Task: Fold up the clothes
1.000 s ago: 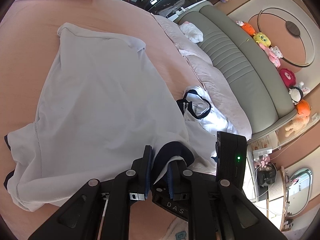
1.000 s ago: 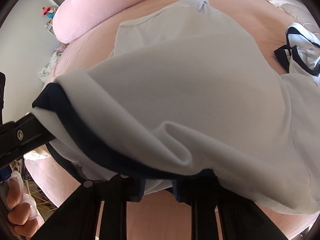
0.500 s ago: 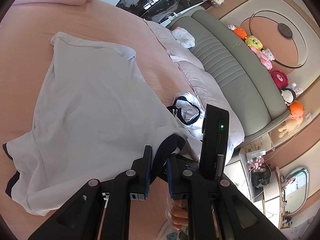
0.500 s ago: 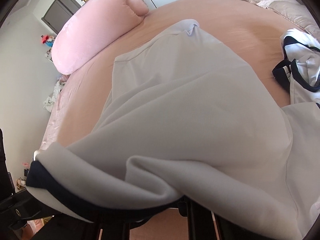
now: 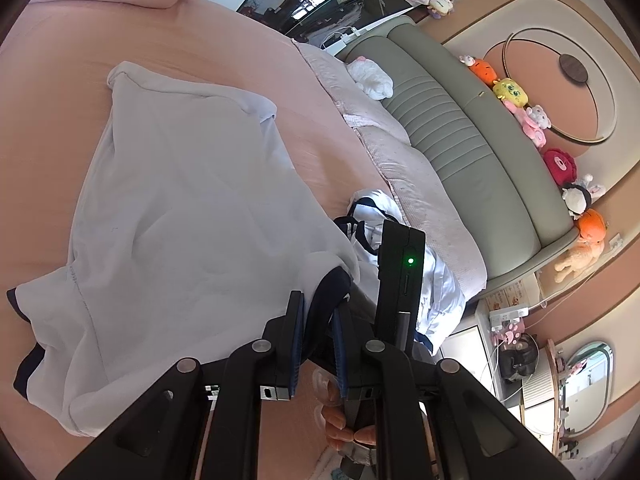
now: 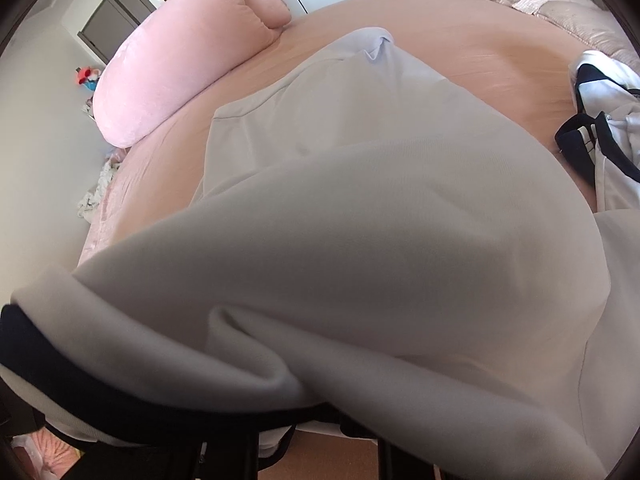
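**Shirt held at its navy-trimmed edge, one grip loosening**

The main risk is the right side dropping. The right gripper's (image 6: 316, 436) jaws are opening, and the pale grey shirt (image 5: 188, 216) drapes so thickly over them that the right wrist view hides the fingertips; I cannot tell whether the pads press on cloth. If that side lets go before the fold is laid, the lifted edge would likely slump back onto the pink bedsheet (image 5: 64, 80) and the fold line would go crooked. A second hazard is the other white and navy garment (image 5: 400, 256) lying just beside the shirt on the side nearer the green headboard (image 5: 460, 128): a dragged edge could catch it and pull it into the fold.

The left gripper (image 5: 318, 308) is clamped on the shirt's navy trim (image 5: 328, 292), which stands pinched between its blue pads. If only this one point carries the cloth, the fabric would probably bunch toward it.

Relative to the shirt, the left gripper sits at its near edge, on the headboard side. The rest of the shirt spreads flat over the bedsheet away from that gripper, its far corner reaching toward the pink pillow (image 6: 188, 64). The right gripper lies under the raised near edge, with cloth billowing over it.
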`<act>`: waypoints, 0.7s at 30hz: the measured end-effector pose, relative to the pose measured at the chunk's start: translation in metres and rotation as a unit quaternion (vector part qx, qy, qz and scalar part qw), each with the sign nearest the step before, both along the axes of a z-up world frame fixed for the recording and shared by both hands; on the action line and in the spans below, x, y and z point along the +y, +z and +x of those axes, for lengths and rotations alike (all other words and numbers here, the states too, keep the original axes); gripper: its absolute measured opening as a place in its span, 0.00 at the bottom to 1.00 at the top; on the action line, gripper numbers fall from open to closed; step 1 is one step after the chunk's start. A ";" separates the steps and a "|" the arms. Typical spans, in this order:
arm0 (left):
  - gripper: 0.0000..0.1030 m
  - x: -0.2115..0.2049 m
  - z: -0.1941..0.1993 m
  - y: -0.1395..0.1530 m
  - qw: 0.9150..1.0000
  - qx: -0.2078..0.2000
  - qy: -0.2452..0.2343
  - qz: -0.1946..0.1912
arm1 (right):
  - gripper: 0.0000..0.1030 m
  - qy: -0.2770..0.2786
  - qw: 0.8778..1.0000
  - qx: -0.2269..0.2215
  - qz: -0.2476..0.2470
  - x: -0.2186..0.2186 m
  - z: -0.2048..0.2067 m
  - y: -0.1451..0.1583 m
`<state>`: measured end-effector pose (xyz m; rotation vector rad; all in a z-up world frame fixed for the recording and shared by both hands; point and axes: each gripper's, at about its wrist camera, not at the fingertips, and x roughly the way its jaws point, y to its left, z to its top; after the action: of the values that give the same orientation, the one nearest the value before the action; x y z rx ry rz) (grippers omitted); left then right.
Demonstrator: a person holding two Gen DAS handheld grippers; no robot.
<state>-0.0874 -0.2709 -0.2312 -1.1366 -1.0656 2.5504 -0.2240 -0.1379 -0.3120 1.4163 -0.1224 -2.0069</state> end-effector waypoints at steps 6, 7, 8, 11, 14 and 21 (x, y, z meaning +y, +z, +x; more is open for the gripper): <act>0.11 0.002 0.004 0.005 1.000 -0.003 0.001 -0.016 | 0.42 0.010 1.000 -0.006 0.022 0.015 0.015 0.017; 0.11 0.002 0.005 0.006 1.000 -0.003 0.002 -0.019 | 0.45 0.008 1.000 -0.002 0.023 0.019 0.017 0.021; 0.11 0.002 0.007 0.008 1.000 -0.002 0.004 -0.025 | 0.46 0.006 1.000 0.002 0.024 0.024 0.020 0.025; 0.11 0.003 0.010 0.013 0.999 0.000 0.010 -0.046 | 0.46 -0.020 0.999 0.018 0.036 0.042 0.024 0.031; 0.11 0.003 0.015 0.019 0.996 0.000 0.025 -0.082 | 0.46 -0.046 0.997 0.035 0.054 0.059 0.024 0.035; 0.12 0.001 0.026 0.016 0.996 -0.004 0.015 -0.083 | 0.46 -0.049 0.995 0.053 0.067 0.075 0.023 0.048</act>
<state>-0.0617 -0.2697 -0.2147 -1.1794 -0.8928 2.7026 -0.2009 -0.0629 -0.2641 1.4071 -0.0110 -2.2028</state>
